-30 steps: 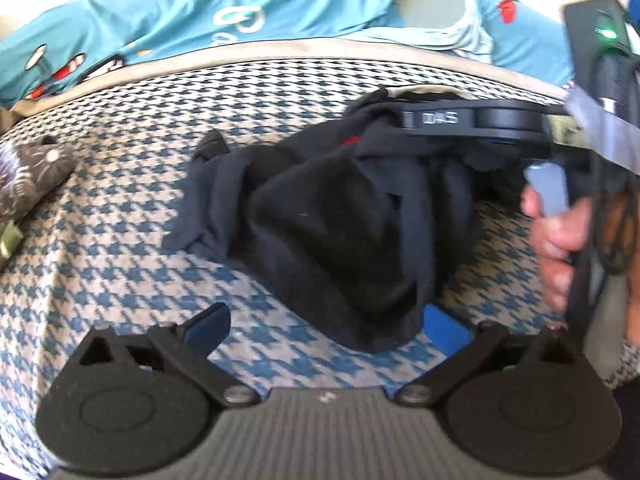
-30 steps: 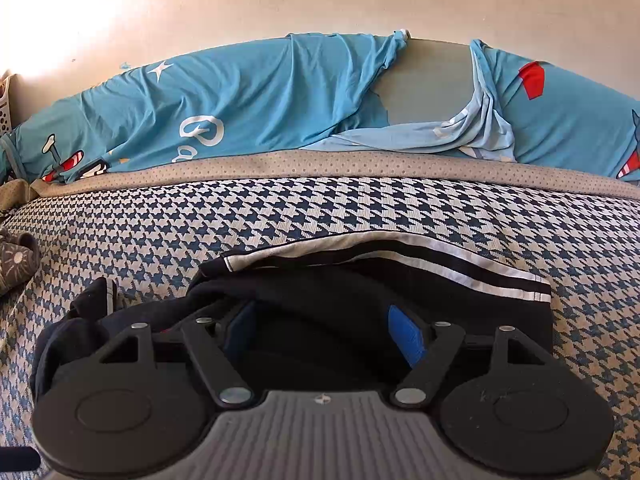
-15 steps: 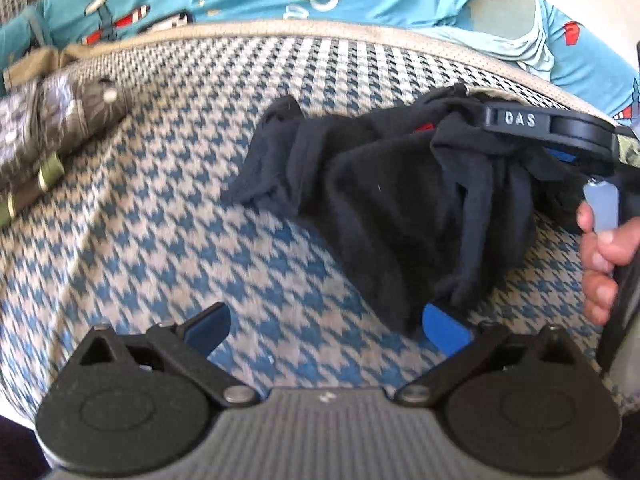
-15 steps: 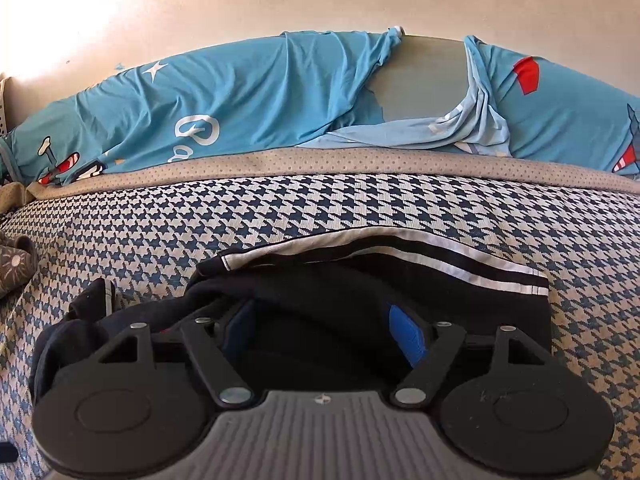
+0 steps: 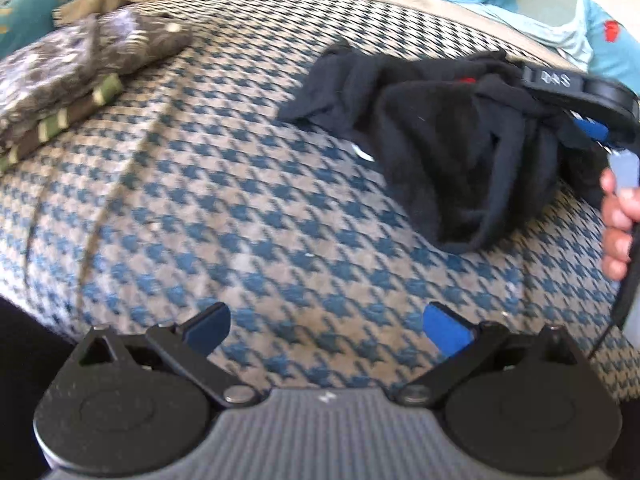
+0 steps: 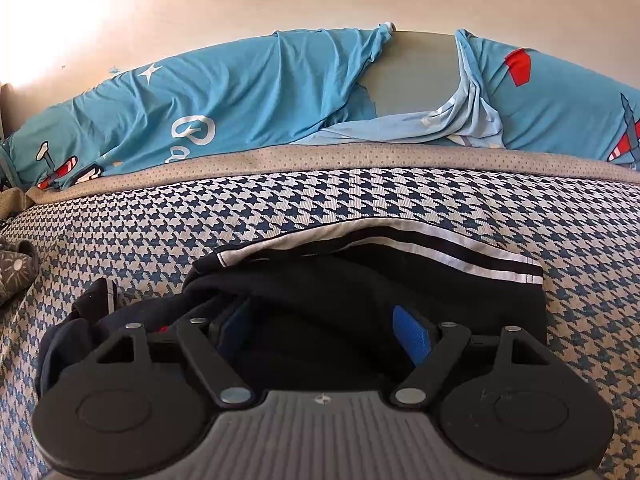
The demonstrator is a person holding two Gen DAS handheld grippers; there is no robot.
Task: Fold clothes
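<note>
A crumpled black garment [image 5: 452, 136] lies on the blue houndstooth bed cover [image 5: 240, 208], at the right in the left wrist view. My left gripper [image 5: 326, 330] is open and empty, well short of it over bare cover. In the right wrist view the same garment [image 6: 360, 280] shows a black-and-white striped band [image 6: 400, 240]. My right gripper [image 6: 326, 332] is open, its fingers spread with the black cloth bunched between and over them. It also shows in the left wrist view [image 5: 588, 120], resting on the garment's right side.
Folded patterned brown clothes [image 5: 80, 64] lie at the far left of the bed. A blue printed sheet [image 6: 240, 92] covers pillows along the wall at the back. The bed edge drops off at the lower left [image 5: 24, 264].
My left gripper has pulled back and to the left, away from the black garment, which now sits farther right in its view. The right gripper and garment have stayed put.
</note>
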